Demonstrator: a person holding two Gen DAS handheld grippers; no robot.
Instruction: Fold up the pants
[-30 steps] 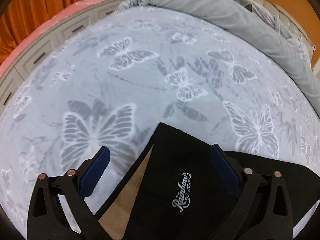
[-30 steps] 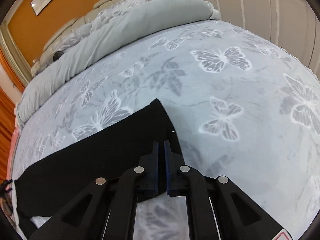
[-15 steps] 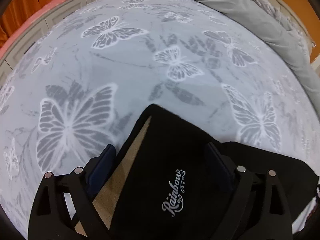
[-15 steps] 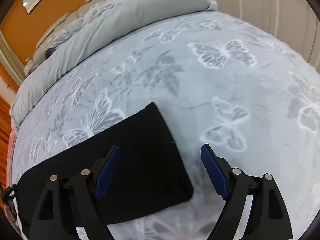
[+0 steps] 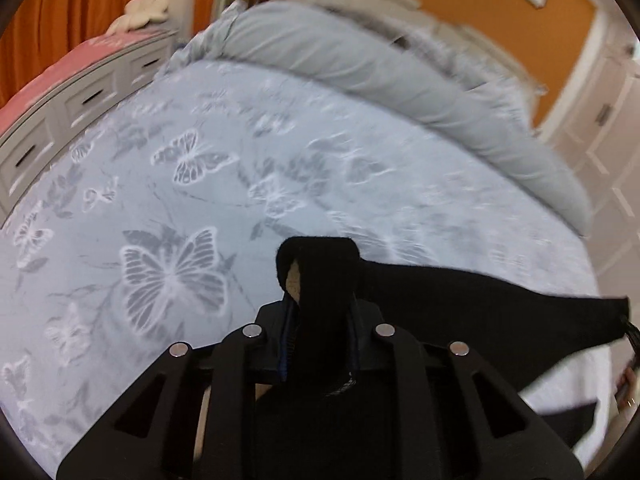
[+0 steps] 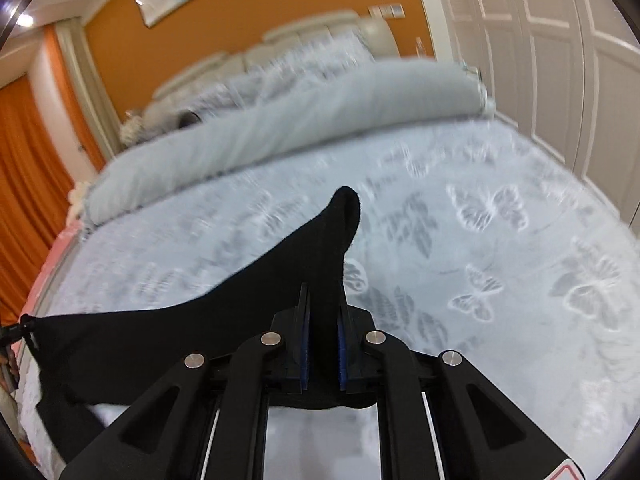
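Note:
The black pants hang stretched between my two grippers above the butterfly-print bed. My left gripper is shut on one bunched end, whose tan lining shows at the fold. My right gripper is shut on the other end of the pants, with a rounded corner sticking up past the fingers. The cloth sags toward the bed between the two grips. The far end of the cloth reaches each view's edge, where the other gripper is barely seen.
A rolled grey duvet lies across the head of the bed, with pillows and a padded headboard behind it. Grey drawers with a pink top stand on the left. White wardrobe doors stand on the right.
Both grippers have closed on the pants and lifted them off the bed. Half a second ago both were open over the cloth lying flat. Both views now look higher, toward the headboard.

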